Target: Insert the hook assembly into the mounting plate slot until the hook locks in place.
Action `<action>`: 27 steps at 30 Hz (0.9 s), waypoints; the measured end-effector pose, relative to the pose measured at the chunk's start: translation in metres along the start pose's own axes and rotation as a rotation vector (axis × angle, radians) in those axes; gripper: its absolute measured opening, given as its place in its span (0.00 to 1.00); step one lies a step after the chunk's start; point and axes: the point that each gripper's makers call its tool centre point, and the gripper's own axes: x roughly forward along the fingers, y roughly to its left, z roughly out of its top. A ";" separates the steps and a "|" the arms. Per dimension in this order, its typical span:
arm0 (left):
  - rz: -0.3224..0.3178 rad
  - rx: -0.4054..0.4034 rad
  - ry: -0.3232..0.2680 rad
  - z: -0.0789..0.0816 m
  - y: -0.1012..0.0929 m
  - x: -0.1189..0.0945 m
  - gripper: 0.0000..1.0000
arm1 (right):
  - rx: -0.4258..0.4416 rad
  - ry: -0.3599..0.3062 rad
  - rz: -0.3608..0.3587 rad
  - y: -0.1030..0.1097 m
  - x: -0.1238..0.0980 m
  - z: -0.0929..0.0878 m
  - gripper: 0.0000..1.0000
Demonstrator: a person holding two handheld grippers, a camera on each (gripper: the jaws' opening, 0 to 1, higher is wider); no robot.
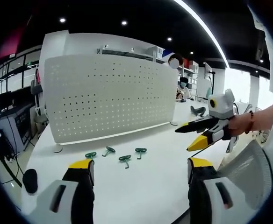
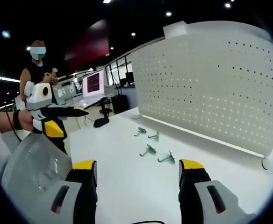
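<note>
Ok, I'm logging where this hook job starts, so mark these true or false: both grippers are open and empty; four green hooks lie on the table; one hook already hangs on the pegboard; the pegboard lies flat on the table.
1. Both grippers are open and empty. True: the left gripper and right gripper have their jaws apart with nothing between.
2. Four green hooks lie on the table. True: the hooks lie loose on the white table.
3. One hook already hangs on the pegboard. False: none is seen on the pegboard.
4. The pegboard lies flat. False: it stands upright behind the hooks.
</note>
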 end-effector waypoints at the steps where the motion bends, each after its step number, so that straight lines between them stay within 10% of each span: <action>1: -0.001 -0.001 0.000 0.000 0.000 0.001 0.84 | 0.000 0.004 -0.001 -0.001 0.001 -0.001 0.71; 27: 0.010 -0.020 -0.001 -0.001 0.004 0.011 0.83 | 0.004 0.059 -0.025 -0.022 0.018 -0.015 0.61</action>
